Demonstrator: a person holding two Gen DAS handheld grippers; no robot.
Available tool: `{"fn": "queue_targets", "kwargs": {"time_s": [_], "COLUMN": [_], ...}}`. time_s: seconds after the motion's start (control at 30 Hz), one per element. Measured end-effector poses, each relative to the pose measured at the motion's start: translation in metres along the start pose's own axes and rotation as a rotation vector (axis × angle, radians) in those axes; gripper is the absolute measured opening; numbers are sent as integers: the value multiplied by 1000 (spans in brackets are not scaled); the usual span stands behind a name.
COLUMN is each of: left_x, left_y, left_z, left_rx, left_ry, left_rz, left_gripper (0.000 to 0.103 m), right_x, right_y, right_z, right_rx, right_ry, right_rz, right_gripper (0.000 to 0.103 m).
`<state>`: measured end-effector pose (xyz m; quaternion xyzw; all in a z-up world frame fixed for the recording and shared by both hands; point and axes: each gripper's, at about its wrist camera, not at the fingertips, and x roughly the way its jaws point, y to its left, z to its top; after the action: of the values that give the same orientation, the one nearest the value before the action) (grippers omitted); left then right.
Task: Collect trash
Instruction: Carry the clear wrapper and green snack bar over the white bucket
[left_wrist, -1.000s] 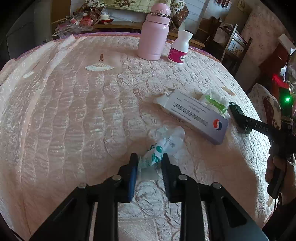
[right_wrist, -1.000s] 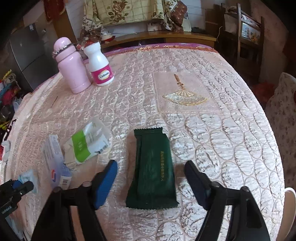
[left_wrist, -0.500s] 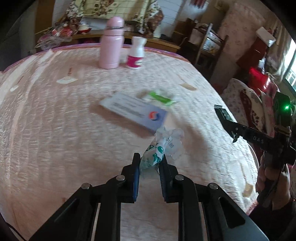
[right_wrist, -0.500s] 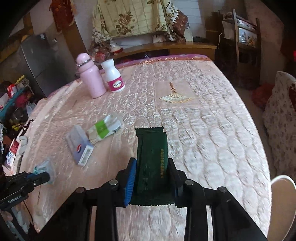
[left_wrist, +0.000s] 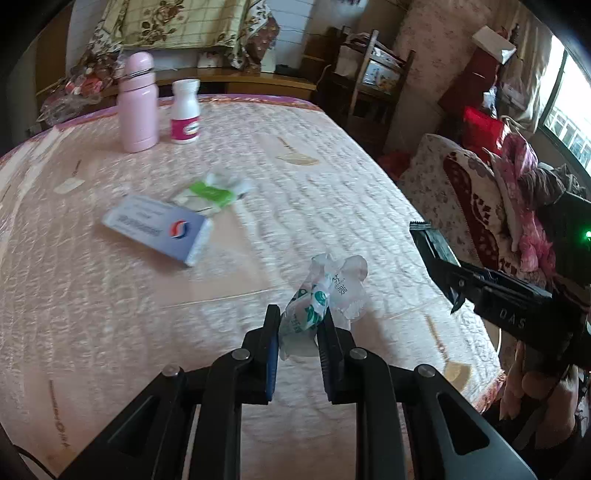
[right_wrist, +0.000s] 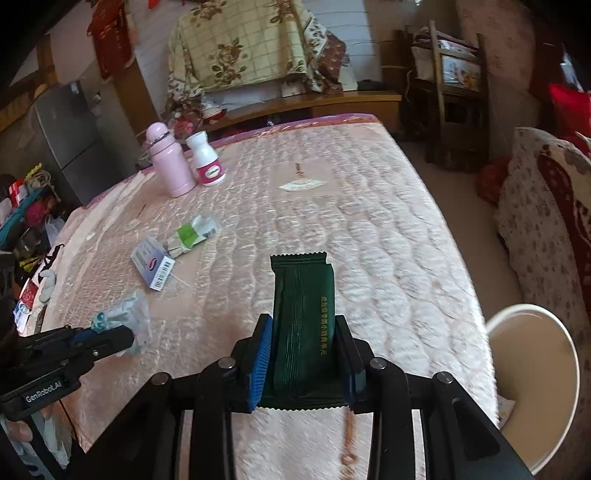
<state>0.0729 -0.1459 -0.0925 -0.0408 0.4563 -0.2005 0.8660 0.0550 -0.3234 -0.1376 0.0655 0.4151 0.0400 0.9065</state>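
Left gripper (left_wrist: 297, 325) jaws pinch crumpled wrapper (left_wrist: 325, 295); right gripper (right_wrist: 303, 354) clamps green packet (right_wrist: 303, 295).

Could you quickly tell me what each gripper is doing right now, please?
Left gripper: closed on the crumpled white-and-green wrapper.
Right gripper: closed on the dark green packet.

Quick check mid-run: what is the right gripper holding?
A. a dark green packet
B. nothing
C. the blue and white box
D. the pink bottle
A: the right gripper is clamped on the dark green packet, with both pads against its sides, while the pink bottle and the box sit on the table.
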Motion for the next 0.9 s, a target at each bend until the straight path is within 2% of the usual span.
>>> {"fn": "queue_targets", "kwargs": {"time_s": [0.47,0.9], "left_x": [24,49], "left_y": [-87,-171], "left_z": [4,11], "left_rx": [114,227], "left_ry": [-1,10], "left_rz": [-3,-79], "left_gripper": [20,20], "right_x": [-43,-77], "right_y": [-68,-143], "right_z": [-28,-52], "right_rx": [102,211], "right_ry": [-41,-56], "right_rz": [-68,-169], "right_gripper": [35,35]}}
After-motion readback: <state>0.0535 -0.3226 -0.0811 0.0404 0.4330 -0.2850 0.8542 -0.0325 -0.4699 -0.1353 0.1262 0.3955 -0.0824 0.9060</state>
